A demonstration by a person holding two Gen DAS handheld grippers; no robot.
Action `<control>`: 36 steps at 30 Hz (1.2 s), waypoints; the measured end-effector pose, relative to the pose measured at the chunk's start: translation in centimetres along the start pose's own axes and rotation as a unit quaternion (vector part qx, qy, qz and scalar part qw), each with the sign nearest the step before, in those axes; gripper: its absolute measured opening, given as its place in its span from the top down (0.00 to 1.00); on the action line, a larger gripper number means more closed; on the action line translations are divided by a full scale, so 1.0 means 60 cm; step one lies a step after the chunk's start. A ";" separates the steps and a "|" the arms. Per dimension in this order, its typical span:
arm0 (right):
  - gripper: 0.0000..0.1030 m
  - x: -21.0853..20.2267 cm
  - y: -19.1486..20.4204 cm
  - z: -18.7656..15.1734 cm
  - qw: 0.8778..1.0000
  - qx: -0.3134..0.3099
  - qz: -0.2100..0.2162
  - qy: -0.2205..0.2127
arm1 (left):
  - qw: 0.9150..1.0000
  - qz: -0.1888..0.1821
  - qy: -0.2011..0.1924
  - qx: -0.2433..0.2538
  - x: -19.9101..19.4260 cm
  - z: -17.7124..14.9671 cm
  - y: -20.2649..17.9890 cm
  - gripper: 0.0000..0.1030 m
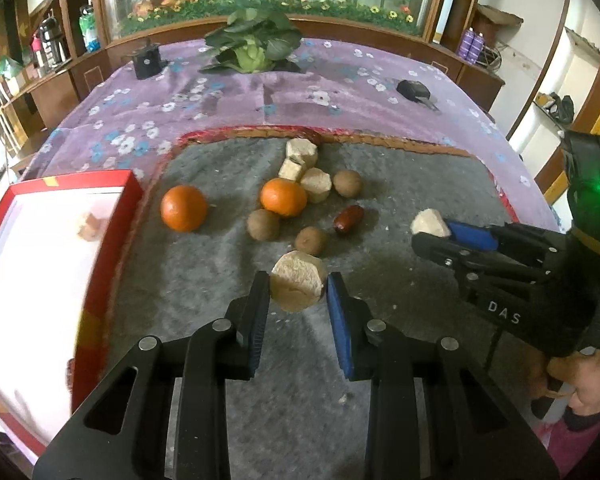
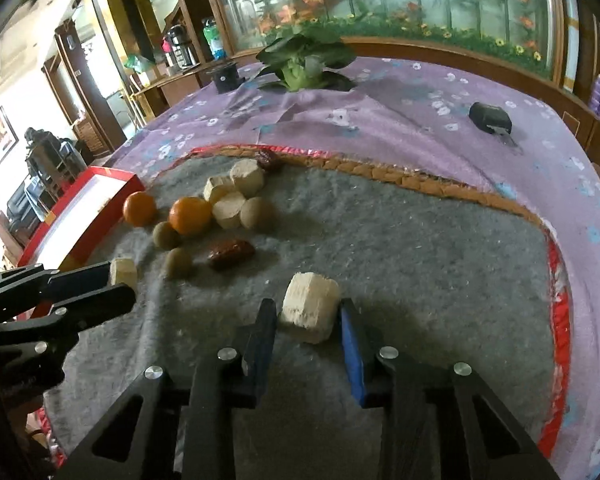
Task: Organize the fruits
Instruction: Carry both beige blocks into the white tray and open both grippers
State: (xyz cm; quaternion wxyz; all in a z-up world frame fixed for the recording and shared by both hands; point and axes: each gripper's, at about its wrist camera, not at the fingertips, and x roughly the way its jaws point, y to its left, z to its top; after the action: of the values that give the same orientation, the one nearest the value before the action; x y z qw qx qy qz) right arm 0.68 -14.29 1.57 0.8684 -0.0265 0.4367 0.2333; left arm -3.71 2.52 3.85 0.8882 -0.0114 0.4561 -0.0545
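On the grey felt mat point(image 1: 400, 184) lie two oranges point(image 1: 184, 208) point(image 1: 283, 197), three brown kiwis point(image 1: 263, 224), a dark red date point(image 1: 349, 219) and a cluster of pale tan cut chunks point(image 1: 316, 184). My left gripper point(image 1: 298, 280) is shut on one pale chunk point(image 1: 298, 286) in the near middle of the mat. My right gripper point(image 2: 308, 308) has its pads against another pale chunk point(image 2: 310, 306). The left wrist view shows that chunk point(image 1: 430, 222) at the right gripper's tip point(image 1: 432, 236). A red box point(image 1: 100, 240) with a white inside stands at the left, one blurred chunk point(image 1: 89, 224) in it.
The mat has a red and orange edge point(image 1: 260, 132) and lies on a purple floral cloth point(image 1: 220, 96). At the back stand a leafy green cabbage point(image 1: 252, 46) and a black block point(image 1: 146, 62). A black key fob point(image 1: 414, 91) lies back right. A hand point(image 1: 588, 384) grips the right tool.
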 end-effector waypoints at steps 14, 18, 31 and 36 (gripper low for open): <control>0.70 -0.050 0.073 0.009 0.999 -0.040 0.005 -0.023 | 0.998 0.048 -0.033 -0.021 -0.045 -0.014 0.051 0.73; 0.70 -0.055 0.102 0.015 0.998 -0.050 0.015 -0.028 | 0.997 0.061 -0.039 -0.031 -0.060 -0.019 0.072 0.73; 0.70 -0.048 0.208 0.035 0.993 -0.103 0.048 -0.027 | 0.991 0.101 -0.051 -0.075 -0.092 -0.034 0.153 0.73; 0.70 -0.040 0.244 0.047 0.991 -0.119 0.058 -0.026 | 0.988 0.115 -0.053 -0.092 -0.100 -0.041 0.187 0.72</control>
State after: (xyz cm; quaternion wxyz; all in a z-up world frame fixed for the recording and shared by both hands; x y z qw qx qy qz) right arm -4.68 -1.49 7.47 0.8551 -0.0984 0.3835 0.3348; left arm -8.19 14.38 6.50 0.9066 -0.0436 0.4099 0.0905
